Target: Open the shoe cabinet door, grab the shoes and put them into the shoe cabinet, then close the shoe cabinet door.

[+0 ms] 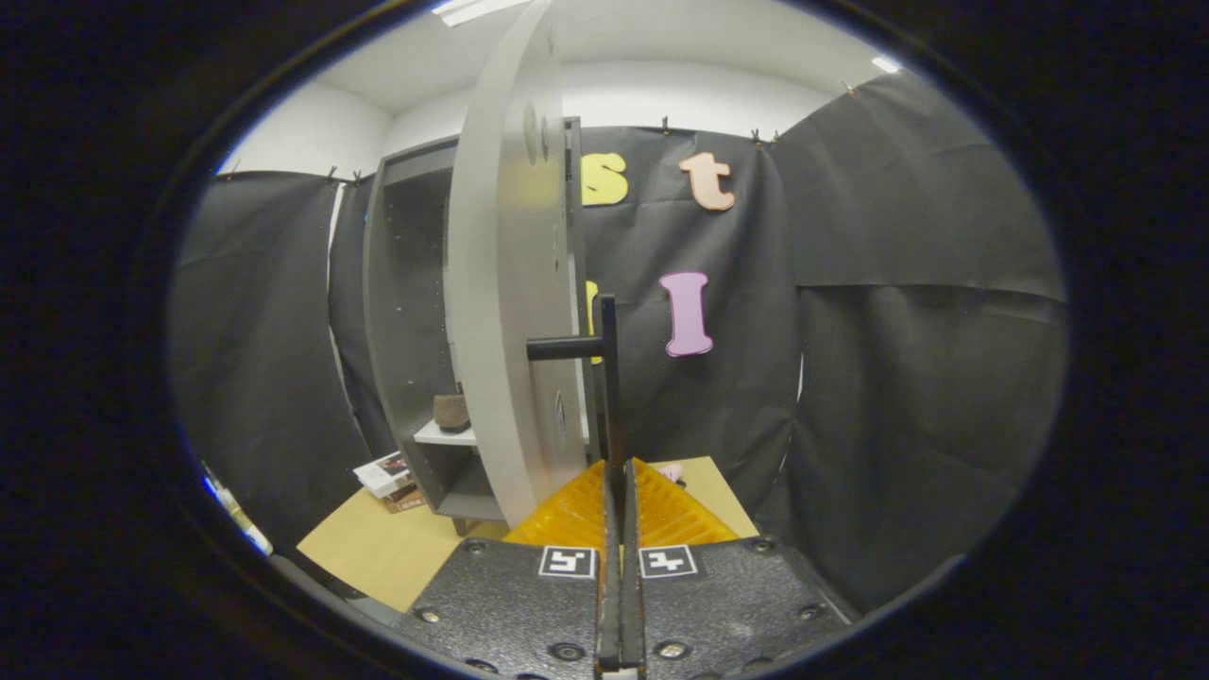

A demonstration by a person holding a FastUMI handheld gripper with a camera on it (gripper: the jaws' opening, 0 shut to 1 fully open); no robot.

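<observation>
I see the shoe cabinet (pixel 406 331) standing tall and dark grey, left of and beyond my fingers, against the black cloth wall. Its interior is open to me, with rows of small peg holes on the inner walls. The cabinet door (pixel 505 312) is swung out towards me, edge-on, a pale grey panel that rises from just ahead of the fingers up past the top of the cabinet. The cabinet stands on a light wooden floor (pixel 378 548).

On the door's near face sits the black bar handle (pixel 607 378), a vertical bar held off the panel by a short horizontal post. My fingers (pixel 576 515) are closed on the lower end of that bar, the two yellow ribbed pads pressed up against it from either side with no gap left between them.

Inside the cabinet, on a light shelf (pixel 444 435) low down, one brown shoe (pixel 451 412) sits upright, partly hidden by the door's edge.

On the floor, just left of the cabinet's foot, lies a small stack of boxes or booklets (pixel 387 475); I cannot tell which.
</observation>
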